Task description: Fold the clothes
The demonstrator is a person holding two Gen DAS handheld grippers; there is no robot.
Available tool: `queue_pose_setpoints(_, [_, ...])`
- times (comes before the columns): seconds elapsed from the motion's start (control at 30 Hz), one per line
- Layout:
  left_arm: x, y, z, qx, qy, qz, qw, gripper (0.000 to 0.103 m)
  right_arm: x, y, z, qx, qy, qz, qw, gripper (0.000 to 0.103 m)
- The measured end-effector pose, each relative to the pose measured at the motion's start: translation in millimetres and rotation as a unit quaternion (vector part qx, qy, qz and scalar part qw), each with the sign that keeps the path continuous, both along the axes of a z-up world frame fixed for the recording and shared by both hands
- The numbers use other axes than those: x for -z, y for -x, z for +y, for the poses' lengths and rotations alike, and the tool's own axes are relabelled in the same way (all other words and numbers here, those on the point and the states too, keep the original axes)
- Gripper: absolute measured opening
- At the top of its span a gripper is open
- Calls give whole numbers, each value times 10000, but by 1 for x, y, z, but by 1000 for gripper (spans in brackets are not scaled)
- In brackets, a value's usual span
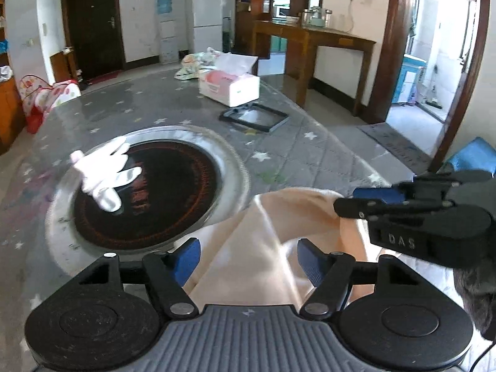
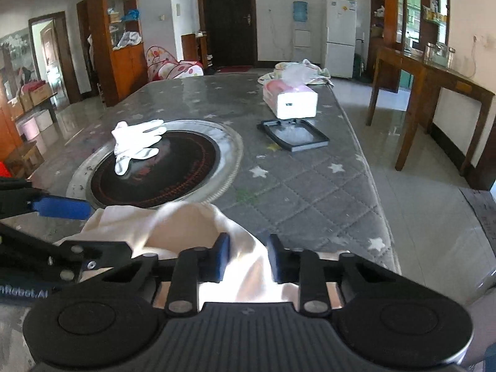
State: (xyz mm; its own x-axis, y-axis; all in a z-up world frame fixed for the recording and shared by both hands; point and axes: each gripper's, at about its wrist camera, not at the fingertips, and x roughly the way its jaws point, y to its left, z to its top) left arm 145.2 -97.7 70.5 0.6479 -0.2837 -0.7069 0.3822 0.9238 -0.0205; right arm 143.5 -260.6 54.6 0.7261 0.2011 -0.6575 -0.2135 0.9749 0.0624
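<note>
Roughly counted: one pale cream fabric garment (image 1: 266, 235), two black two-finger grippers with blue pads, one pair of white gloves (image 2: 136, 142), one white-and-pink tissue box (image 2: 290, 100), one black rectangular frame (image 2: 294, 135), one round dark hotplate with a silver rim (image 2: 155, 170), all on a grey quilted star-print tabletop (image 2: 310, 192). One more crumpled patterned cloth (image 1: 198, 62) lay at the far edge behind the tissue box.

The garment sat at the near edge of the tabletop, just touching the hotplate rim. It was soft, smooth and slightly shiny, bunched into loose folds with one raised hump in the middle, not flat.

The left gripper (image 1: 248, 263) was released, its pads standing apart on either side of a fabric ridge without pressing it. The right gripper (image 2: 248, 257) was clenched on the garment, a narrow fold of cloth pinched between its pads. In the left wrist view the right gripper came in from the right at the garment's far corner.
</note>
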Motion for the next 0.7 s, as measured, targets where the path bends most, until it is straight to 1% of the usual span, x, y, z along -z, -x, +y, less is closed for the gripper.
queue_pose_setpoints(0.13, [5,-11,-12,55,-94,-12,9999,71,0,4,-4,-3,44,-47,10000,14])
queue_pose_setpoints(0.2, [8,-17,-16,99,-167,31,9998,58,0,5,-4,-20,96,-65,9999,10])
queue_pose_setpoints(0.27, [14,-20,-16,145,-168,139,9997,36,1,5,-5,-22,105,-71,9999,8])
queue_pose_setpoints(0.3, [16,-21,-15,149,-150,190,9996,30,1,5,-6,-18,107,-82,9999,7])
queue_pose_setpoints(0.33, [17,-20,-12,120,-107,222,9996,20,1,6,-6,-16,111,-93,9999,6])
queue_pose_setpoints(0.37, [18,-19,-8,91,-63,253,9996,15,1,7,-7,0,113,-108,9999,5])
queue_pose_setpoints(0.43, [18,-16,-2,44,31,265,9996,9,0,9,-10,58,112,-160,9998,4])
queue_pose_setpoints(0.47, [17,-14,2,27,82,245,9997,8,-1,11,-12,86,104,-189,9997,4])
queue_pose_setpoints(0.7, [-2,12,28,-232,332,83,9991,6,-10,35,-18,148,244,-428,9987,3])
